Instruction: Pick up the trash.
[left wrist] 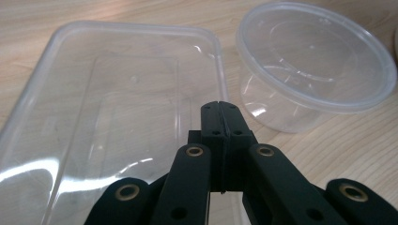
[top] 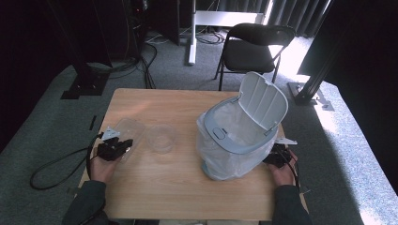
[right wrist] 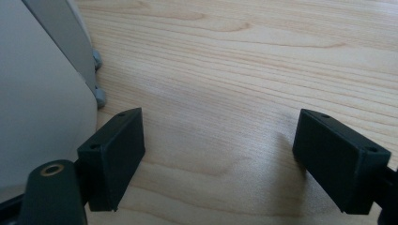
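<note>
The left gripper (left wrist: 219,112) has its jaws pressed together over the near edge of a clear rectangular container (left wrist: 112,108); whether the thin rim is pinched, I cannot tell. Light, slippery and flexible, it is best gripped at the rim. Right of it stands a round tub (left wrist: 315,61). The right gripper (right wrist: 220,157), jaws spread, rests beside the lined bin (top: 237,136).
</note>
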### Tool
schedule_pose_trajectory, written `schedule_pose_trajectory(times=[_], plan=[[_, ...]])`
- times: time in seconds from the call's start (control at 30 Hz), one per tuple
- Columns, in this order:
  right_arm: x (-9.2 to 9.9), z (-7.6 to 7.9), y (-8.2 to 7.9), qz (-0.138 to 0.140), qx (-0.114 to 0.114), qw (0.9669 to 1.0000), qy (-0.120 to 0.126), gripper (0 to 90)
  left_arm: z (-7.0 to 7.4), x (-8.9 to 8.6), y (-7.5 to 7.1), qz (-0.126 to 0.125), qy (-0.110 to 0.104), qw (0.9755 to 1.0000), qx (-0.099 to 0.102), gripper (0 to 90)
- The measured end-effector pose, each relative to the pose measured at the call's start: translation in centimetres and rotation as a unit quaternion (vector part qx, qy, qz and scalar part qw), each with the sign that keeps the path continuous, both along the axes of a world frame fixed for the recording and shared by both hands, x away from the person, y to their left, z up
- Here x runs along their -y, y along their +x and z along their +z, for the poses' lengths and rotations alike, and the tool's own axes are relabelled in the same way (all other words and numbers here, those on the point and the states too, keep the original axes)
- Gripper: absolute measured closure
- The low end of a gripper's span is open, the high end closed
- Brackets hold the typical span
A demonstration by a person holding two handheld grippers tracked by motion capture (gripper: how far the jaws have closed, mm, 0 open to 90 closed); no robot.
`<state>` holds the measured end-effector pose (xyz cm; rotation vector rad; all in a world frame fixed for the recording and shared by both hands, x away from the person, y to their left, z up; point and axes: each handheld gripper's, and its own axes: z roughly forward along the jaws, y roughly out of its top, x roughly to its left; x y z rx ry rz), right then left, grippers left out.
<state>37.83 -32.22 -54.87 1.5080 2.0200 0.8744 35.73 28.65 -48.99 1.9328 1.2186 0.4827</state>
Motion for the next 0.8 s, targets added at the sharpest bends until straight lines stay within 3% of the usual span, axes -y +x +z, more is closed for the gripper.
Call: schedule_pose_trajectory(times=[0.17, 0.33, 0.67, 0.8], plan=[[0.0, 0.0, 0.0, 0.000, 0.000, 1.0000, 0.000, 16.2, -0.2, 0.5, -0.4, -0.014, 0.009, 0.9999, 0.001, 89.8], [0.0, 0.0, 0.0, -0.001, -0.001, 1.0000, 0.000, 16.1, -0.8, 1.1, -1.0, -0.023, 0.006, 0.9997, 0.007, 89.1], [0.0, 0.0, 0.0, -0.001, -0.001, 1.0000, 0.000, 16.1, -1.0, 2.9, -1.5, -0.041, 0.061, 0.9971, 0.016, 87.0], [0.0, 0.0, 0.0, -0.001, 0.000, 1.0000, 0.000, 16.1, -1.2, 3.3, -1.6, -0.052, 0.063, 0.9965, 0.017, 85.6]])
